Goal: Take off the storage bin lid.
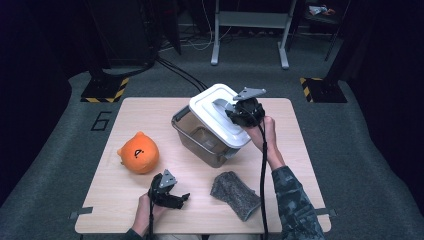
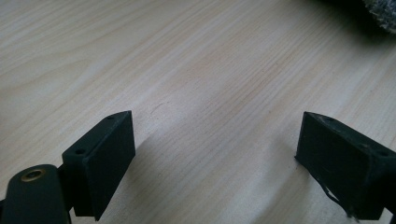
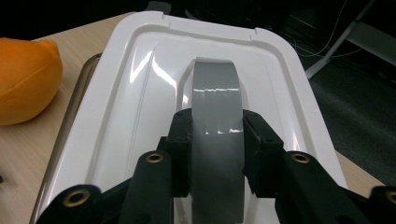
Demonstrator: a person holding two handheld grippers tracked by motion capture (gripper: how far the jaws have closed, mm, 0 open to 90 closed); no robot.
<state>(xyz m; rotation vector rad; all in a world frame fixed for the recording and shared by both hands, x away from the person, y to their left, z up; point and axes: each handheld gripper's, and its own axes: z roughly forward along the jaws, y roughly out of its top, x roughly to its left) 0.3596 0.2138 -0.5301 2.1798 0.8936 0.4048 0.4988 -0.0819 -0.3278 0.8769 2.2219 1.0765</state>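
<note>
At the left of the table (image 1: 110, 200), well apart from your work, sits an orange plush toy (image 1: 139, 153), round, with a small dark mark on its top. In the right gripper view it (image 3: 25, 81) shows as an orange bulge beside the box.

Just right of it, near the front edge, your left gripper (image 1: 172, 196) rests low over the wood in your left hand (image 1: 145, 212). Its jaws are spread wide and nothing is between them: the left gripper view shows bare wood grain (image 2: 210, 93) in the gap, with both black pads (image 2: 109, 158) apart from each other.

Next comes the grey cloth (image 1: 236, 195), lying flat on the table near the front, between your two forearms. A corner of it (image 2: 380, 14) shows at the top right of the left gripper view.

Behind the cloth, at mid-table, stands the clear storage box (image 1: 197, 137). Its white lid (image 1: 217, 117) is tilted: the right side is raised, the left side is low near the box rim, and the box interior is partly uncovered at the front left.

Your right gripper (image 1: 235, 111), held in your right hand (image 1: 265, 132), has its jaws pinched on the lid's grey handle (image 3: 217, 116). In the right gripper view the pads (image 3: 182, 154) press on both sides of that grey strap, which runs up the middle of the lid (image 3: 140, 93).
</note>
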